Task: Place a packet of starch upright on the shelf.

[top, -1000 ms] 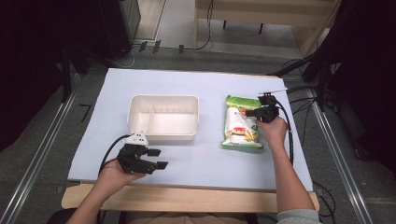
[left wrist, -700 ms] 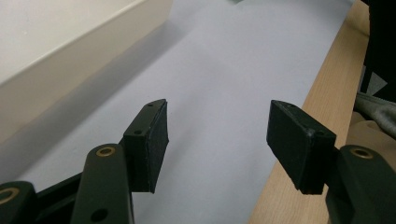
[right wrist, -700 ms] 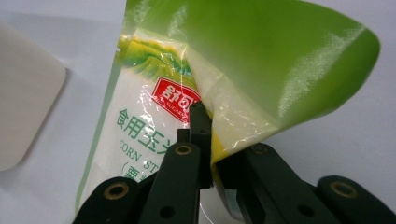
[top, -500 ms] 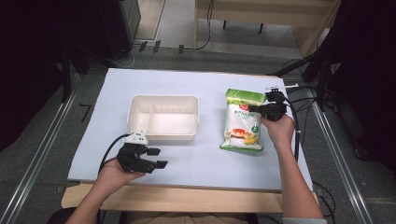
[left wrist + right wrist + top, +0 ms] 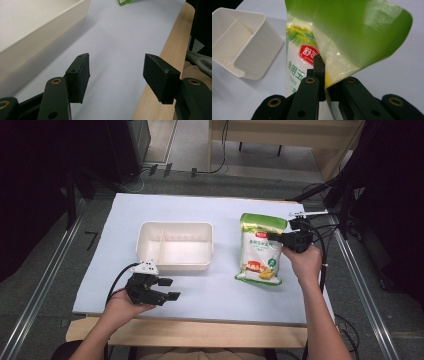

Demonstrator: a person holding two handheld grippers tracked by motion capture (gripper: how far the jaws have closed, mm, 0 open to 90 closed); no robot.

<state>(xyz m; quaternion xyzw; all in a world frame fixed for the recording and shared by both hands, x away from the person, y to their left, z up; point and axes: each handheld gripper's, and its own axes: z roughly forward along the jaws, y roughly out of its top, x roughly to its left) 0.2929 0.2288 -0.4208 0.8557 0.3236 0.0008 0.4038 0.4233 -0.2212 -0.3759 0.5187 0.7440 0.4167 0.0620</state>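
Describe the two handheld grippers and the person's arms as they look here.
Both are black two-jaw tools. The left gripper has flat rectangular pads, brass-coloured pivot pins, a white plate on top and a black cable looping behind. The right gripper trails a black cable past the wrist. Both forearms are bare, no sleeves visible.

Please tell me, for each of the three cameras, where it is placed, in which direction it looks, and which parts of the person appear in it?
High view: above the person's side, looking down at the table; both forearms and claws visible.
Left gripper view: on the left claw, open, looking over the table toward the box.
Right gripper view: on the right claw, shut on the bag.
Shared: box and bag.
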